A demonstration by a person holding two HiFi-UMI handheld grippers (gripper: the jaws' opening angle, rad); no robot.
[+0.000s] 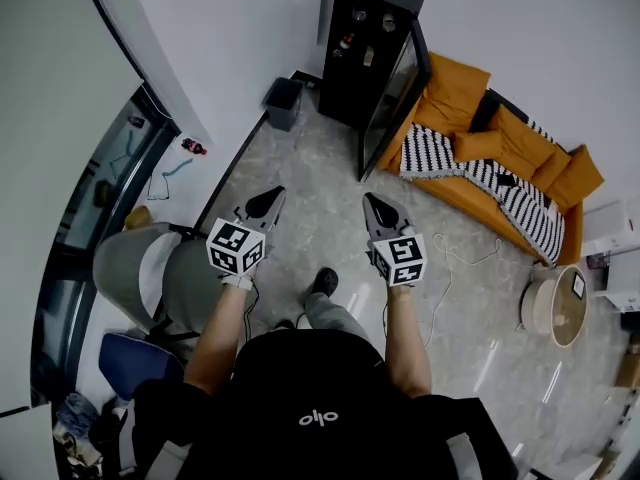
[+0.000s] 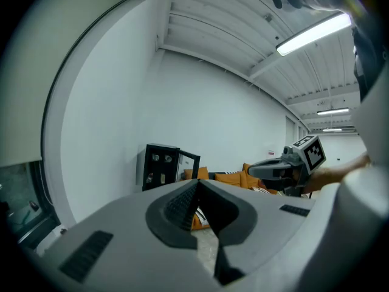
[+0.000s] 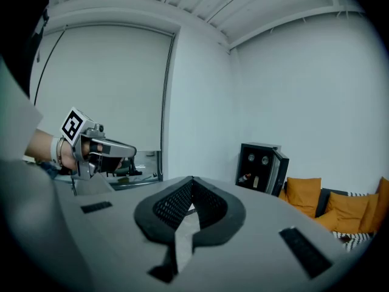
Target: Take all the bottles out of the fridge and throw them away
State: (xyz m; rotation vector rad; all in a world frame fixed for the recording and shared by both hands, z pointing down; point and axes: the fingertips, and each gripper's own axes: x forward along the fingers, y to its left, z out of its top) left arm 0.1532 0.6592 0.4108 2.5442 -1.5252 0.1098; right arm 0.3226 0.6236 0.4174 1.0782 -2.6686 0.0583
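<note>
Floor (image 1: pixel 320 168) lies open ahead of me, edged by the wall (image 1: pixel 230 48) on the left and an orange sofa (image 1: pixel 455 88) on the right. Between them stands the black fridge (image 1: pixel 340 93), its door (image 1: pixel 395 98) swung open and bottles (image 1: pixel 346 42) on its shelves. They sit well beyond my left gripper (image 1: pixel 272 196) and right gripper (image 1: pixel 372 200), both closed tight and empty.

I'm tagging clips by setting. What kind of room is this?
Probably an office lounge or break area. An orange sofa with a striped throw runs along the wall. A small black fridge stands with its door open, with a bin nearby. A strip light hangs overhead.
</note>
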